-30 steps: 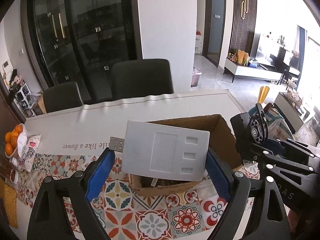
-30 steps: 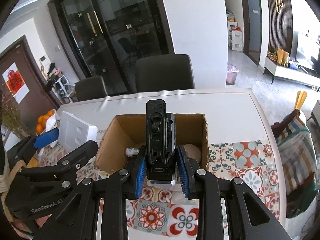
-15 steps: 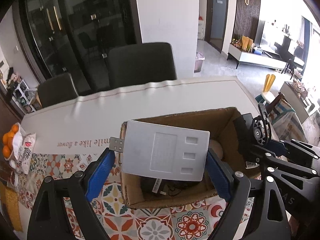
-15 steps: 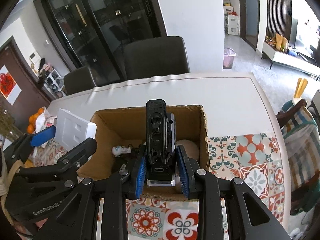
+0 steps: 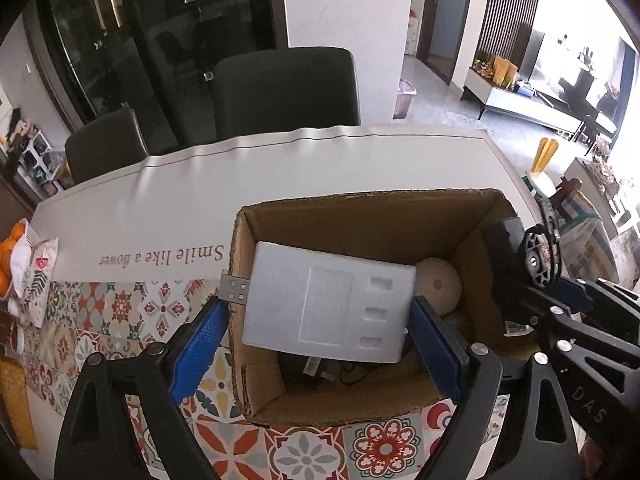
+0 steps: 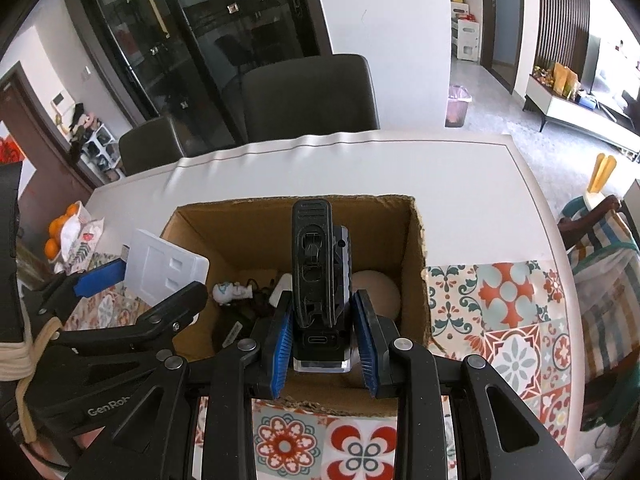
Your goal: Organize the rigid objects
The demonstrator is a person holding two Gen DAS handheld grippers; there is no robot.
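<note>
Left wrist view: the left tongs [image 5: 320, 344] are opening around the white flat box [image 5: 326, 304], which lies sideways right over the cardboard box [image 5: 360, 216]. The right tongs [image 6: 322, 334] squeeze the upright black gadget [image 6: 316, 264] above it too. Beyond sit the patterned table [image 5: 152, 304], dark chairs [image 5: 286, 88] and bright room.
</note>
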